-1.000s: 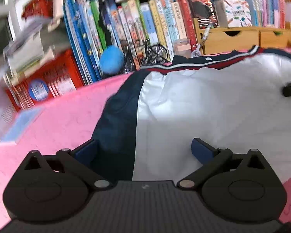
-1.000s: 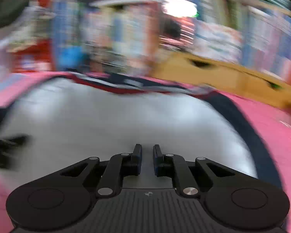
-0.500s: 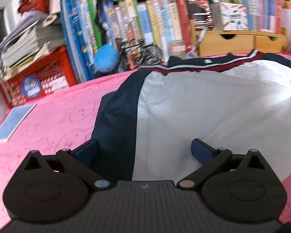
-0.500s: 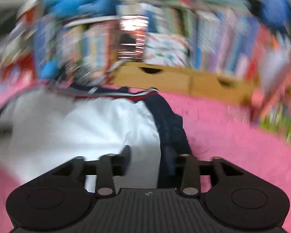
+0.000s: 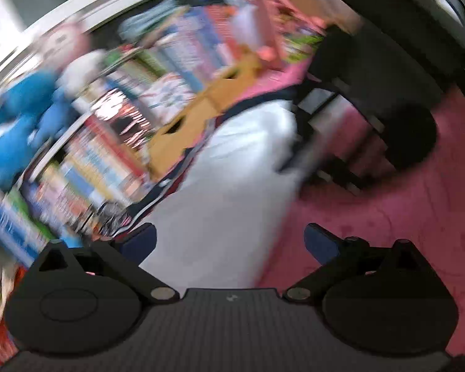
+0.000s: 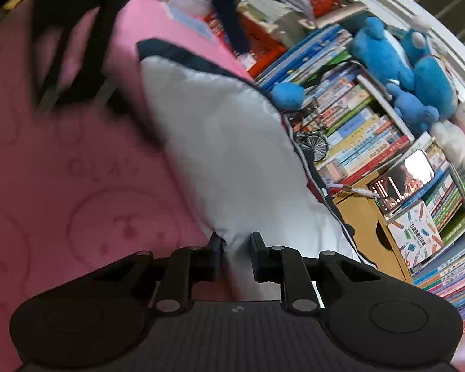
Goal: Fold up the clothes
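A white garment with navy sides and red-white trim (image 6: pixel 226 142) lies on the pink tablecloth (image 6: pixel 77 186). My right gripper (image 6: pixel 236 245) is rolled sideways at the garment's near edge. Its jaws are closing, and a bunched fold of white fabric is pinched between the pads. In the blurred left wrist view, my left gripper (image 5: pixel 229 241) is open wide, also rolled, and hovers over the garment (image 5: pixel 232 170) where it meets the cloth. Nothing is between its blue pads. A dark blurred shape beyond the garment (image 5: pixel 372 124) looks like the other gripper.
Rows of books (image 6: pixel 356 130), a wooden drawer box (image 6: pixel 365 217), a small bicycle model (image 6: pixel 313 142), blue plush toys (image 6: pixel 403 62) and a red crate (image 6: pixel 263 46) line the far side behind the garment. Bare pink cloth (image 5: pixel 403 217) lies beside the garment.
Both views have rolled sharply and shifted. The right gripper opened at the garment's navy edge, then closed on white fabric. The left gripper stayed open while it swung across the garment.
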Action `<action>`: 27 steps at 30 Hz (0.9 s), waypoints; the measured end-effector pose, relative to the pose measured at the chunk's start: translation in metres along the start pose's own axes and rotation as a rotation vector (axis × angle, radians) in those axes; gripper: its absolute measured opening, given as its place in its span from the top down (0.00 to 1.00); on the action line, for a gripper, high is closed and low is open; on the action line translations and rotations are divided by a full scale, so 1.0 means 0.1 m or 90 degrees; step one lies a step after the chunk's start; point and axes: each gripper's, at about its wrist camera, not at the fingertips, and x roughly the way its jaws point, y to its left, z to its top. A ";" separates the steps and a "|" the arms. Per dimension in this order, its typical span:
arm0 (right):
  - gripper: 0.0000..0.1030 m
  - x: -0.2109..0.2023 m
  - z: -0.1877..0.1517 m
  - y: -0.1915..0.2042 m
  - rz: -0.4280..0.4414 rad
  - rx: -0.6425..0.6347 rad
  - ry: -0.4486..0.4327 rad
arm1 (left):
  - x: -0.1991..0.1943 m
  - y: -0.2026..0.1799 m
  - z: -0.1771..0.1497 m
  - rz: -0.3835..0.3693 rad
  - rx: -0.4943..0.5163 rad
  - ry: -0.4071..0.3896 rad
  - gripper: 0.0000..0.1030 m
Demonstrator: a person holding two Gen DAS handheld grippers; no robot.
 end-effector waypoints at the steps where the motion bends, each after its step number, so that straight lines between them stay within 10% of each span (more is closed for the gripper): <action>1: 0.81 -0.01 0.00 -0.06 -0.004 0.011 -0.007 | 0.08 -0.04 0.02 -0.008 0.018 0.005 0.10; 7: 0.81 -0.15 -0.01 -0.14 0.003 -0.044 -0.032 | 0.49 -0.09 0.12 0.006 0.068 0.040 0.66; 14: 0.78 0.09 -0.02 0.09 -0.038 -0.203 -0.015 | 0.46 0.04 0.20 0.007 0.055 0.049 0.76; 18: 0.81 0.25 0.04 0.16 -0.030 -0.232 -0.013 | 0.55 -0.09 0.16 0.013 0.107 0.065 0.64; 21: 0.85 0.26 0.05 0.16 -0.023 -0.242 -0.013 | 0.69 -0.14 0.10 0.000 0.134 0.096 0.90; 27: 0.92 0.21 -0.33 -0.09 -0.048 -0.210 0.068 | 0.65 0.15 -0.08 -0.023 0.084 0.158 0.92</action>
